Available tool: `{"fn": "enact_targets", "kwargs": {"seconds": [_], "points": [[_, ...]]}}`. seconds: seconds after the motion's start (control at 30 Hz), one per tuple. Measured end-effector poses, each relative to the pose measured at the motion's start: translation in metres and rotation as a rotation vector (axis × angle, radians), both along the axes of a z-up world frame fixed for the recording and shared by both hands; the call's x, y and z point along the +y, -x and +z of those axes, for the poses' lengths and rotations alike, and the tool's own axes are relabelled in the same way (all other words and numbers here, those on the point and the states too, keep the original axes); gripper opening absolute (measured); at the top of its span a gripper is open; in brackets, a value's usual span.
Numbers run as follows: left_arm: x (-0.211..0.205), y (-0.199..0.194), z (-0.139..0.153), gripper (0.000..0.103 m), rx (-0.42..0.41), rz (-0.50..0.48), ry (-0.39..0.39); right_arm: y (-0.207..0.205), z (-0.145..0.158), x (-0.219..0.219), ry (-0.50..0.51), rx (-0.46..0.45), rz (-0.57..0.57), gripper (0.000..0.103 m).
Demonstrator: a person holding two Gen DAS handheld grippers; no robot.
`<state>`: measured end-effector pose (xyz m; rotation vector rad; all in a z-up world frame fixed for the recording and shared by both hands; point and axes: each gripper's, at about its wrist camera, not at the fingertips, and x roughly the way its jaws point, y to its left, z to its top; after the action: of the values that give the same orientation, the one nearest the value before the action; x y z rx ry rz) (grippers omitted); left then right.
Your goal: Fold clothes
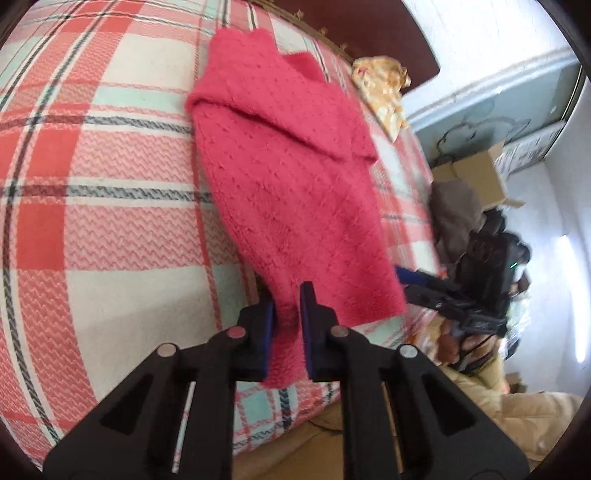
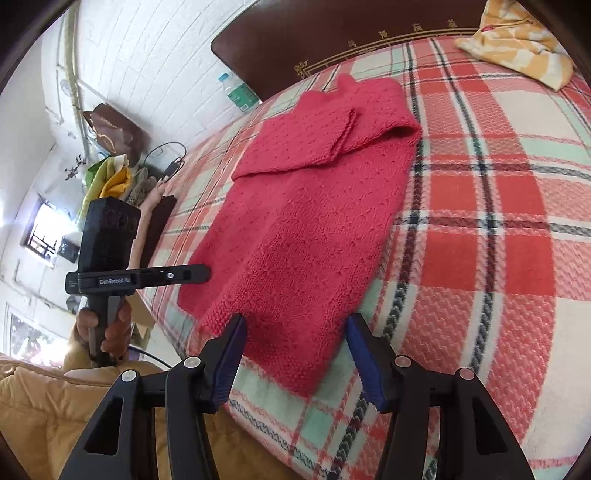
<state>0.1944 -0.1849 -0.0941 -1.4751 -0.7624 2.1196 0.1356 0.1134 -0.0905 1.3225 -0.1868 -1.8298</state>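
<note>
Each black hand-held gripper has blue finger pads, silver pivot screws and white "GenRobot.AI" lettering.

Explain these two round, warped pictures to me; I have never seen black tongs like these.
Each picture comes from a wide-angle camera mounted on a hand-held black two-finger gripper, looking along its fingers. A person holds one gripper in each hand; no robot is involved. The left wrist view shows the left gripper closed on the near bottom corner of a pink knitted sweater, sleeves already folded in. The sweater lies on a red, white and mint plaid blanket over a bed with a dark brown headboard. The right wrist view shows the right gripper open, straddling the hem's other corner. A yellow patterned cloth lies near the headboard.
</note>
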Motion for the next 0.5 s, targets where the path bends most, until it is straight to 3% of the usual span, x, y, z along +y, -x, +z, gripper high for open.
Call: {"fn": "enact_targets", "kwargs": {"seconds": [0.07, 0.2, 0.23, 0.27, 0.3, 0.33, 0.43, 0.47, 0.5], "points": [[-0.016, -0.002, 0.004, 0.015, 0.008, 0.043, -0.044, 0.002, 0.001, 0.007, 0.005, -0.004, -0.024, 0.058], [-0.033, -0.006, 0.004, 0.016, -0.007, 0.075, -0.018, 0.002, -0.005, 0.003, -0.001, -0.006, -0.014, 0.058], [-0.031, -0.006, 0.001, 0.021, -0.023, 0.061, -0.023, 0.001, -0.006, -0.001, 0.000, 0.005, -0.005, 0.058], [-0.029, -0.007, -0.001, 0.030, -0.037, 0.051, -0.025, -0.001, -0.006, -0.005, -0.005, 0.019, 0.002, 0.058], [-0.025, -0.007, -0.004, 0.058, -0.050, 0.049, -0.016, -0.001, -0.006, -0.008, -0.009, 0.033, 0.005, 0.057], [-0.020, -0.007, -0.006, 0.076, -0.054, 0.047, -0.012, -0.001, -0.006, -0.011, -0.014, 0.043, 0.007, 0.049], [-0.003, -0.008, -0.002, 0.077, -0.001, -0.003, 0.023, 0.001, -0.009, -0.011, -0.031, 0.044, -0.010, 0.016], [0.004, -0.007, -0.001, 0.076, 0.010, -0.020, 0.039, 0.002, -0.010, -0.008, -0.025, 0.035, -0.019, 0.014], [0.009, -0.006, -0.001, 0.066, 0.016, -0.035, 0.044, 0.004, -0.010, -0.005, -0.006, 0.021, -0.029, 0.013]]}}
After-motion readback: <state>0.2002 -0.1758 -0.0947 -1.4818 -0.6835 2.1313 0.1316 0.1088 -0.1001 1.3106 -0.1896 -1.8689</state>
